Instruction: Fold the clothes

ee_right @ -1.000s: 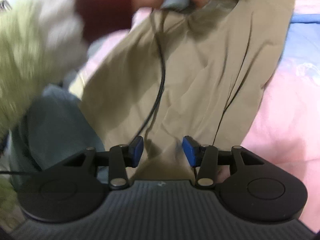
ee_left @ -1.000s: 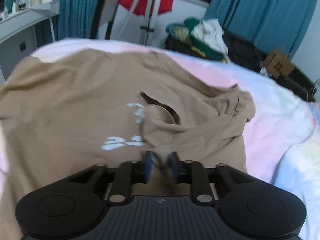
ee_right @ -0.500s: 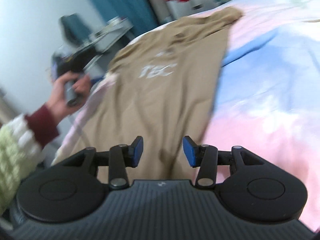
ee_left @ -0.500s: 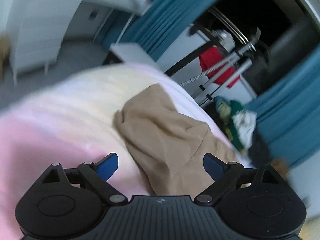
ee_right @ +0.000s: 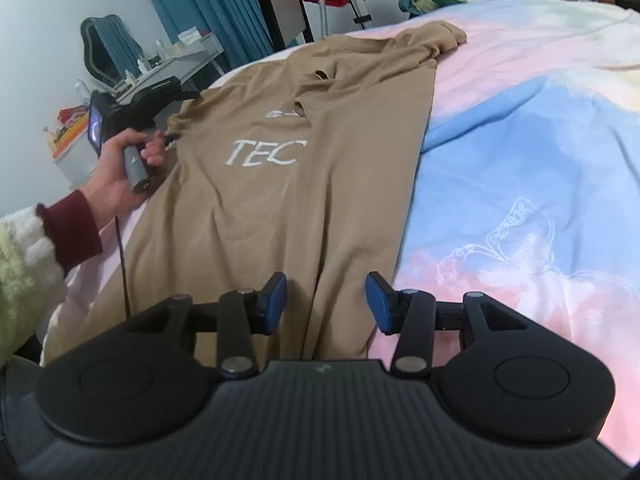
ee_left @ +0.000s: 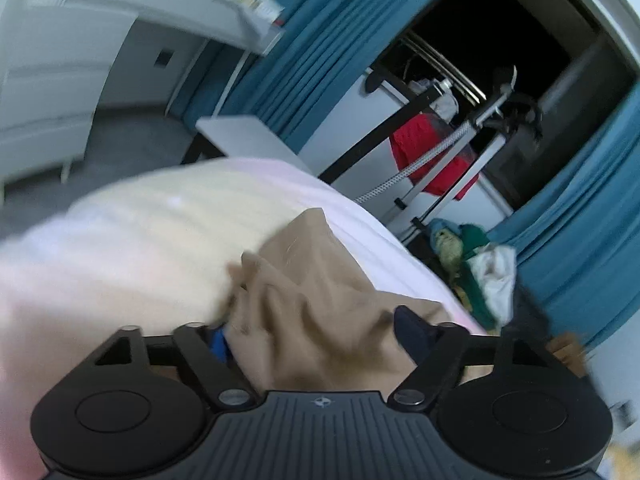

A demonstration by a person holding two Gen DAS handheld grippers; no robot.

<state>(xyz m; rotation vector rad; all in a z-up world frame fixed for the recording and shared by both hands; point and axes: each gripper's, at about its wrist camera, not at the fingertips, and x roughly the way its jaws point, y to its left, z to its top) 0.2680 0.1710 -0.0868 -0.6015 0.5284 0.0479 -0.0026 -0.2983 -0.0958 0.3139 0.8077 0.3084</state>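
The tan shirt [ee_right: 280,168] lies mostly flat on the bed [ee_right: 520,160], one side already turned in along the printed chest; the other sleeve and the lengthwise folds remain, I judge. My left tool [ee_left: 316,340] is closing around that bunched sleeve [ee_left: 304,272], cloth between its jaws, though blur hides any pinch. My right tool [ee_right: 326,300] hovers apart over the hem, empty. Beyond the shirt's right edge the bed lies bare.

Left tool [ee_left: 316,340] jaws closing, right tool [ee_right: 326,302] jaws apart, left hand [ee_right: 120,168] gripping handle
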